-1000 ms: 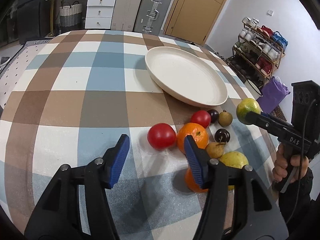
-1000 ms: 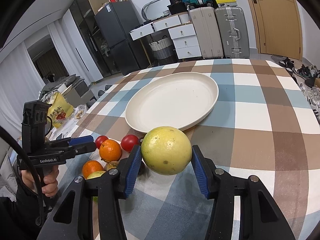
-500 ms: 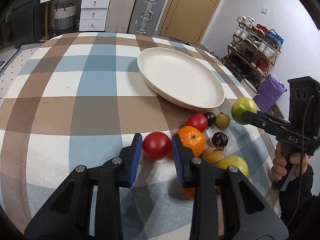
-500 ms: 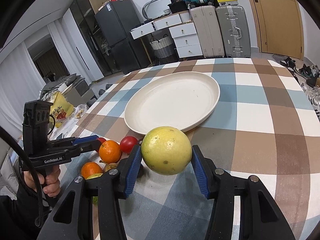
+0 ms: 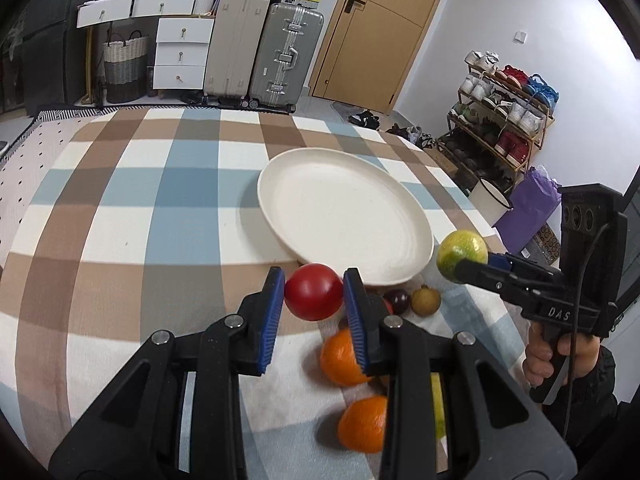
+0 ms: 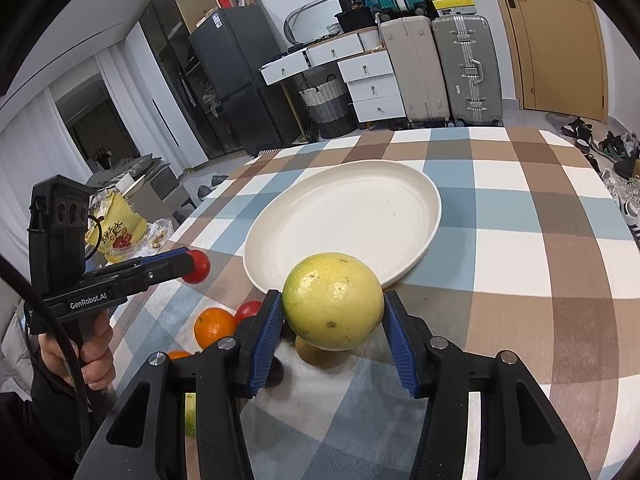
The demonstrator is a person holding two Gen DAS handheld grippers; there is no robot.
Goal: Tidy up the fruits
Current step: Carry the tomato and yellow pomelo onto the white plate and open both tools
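My left gripper [image 5: 314,298] is shut on a red tomato [image 5: 313,297] and holds it above the checked tablecloth, just short of the cream plate [image 5: 280,216]. In the right wrist view that tomato [image 6: 199,266] shows at the left gripper's tip. My right gripper [image 6: 333,312] is shut on a large yellow-green citrus fruit [image 6: 333,305], held in the air near the plate's [image 6: 434,216] front rim. The same fruit [image 5: 460,253] appears at the right in the left wrist view. The plate holds nothing.
On the cloth below lie two oranges [image 5: 342,356] [image 5: 362,424], a second tomato [image 6: 249,311], a dark plum [image 5: 398,300], a small brown fruit [image 5: 426,300] and a partly hidden yellow-green fruit [image 5: 438,412]. A yellow snack bag [image 6: 116,232] sits beyond the table's left edge.
The left gripper closed around the red tomato and lifted it off the cloth toward the plate. The right gripper held still with the citrus fruit.
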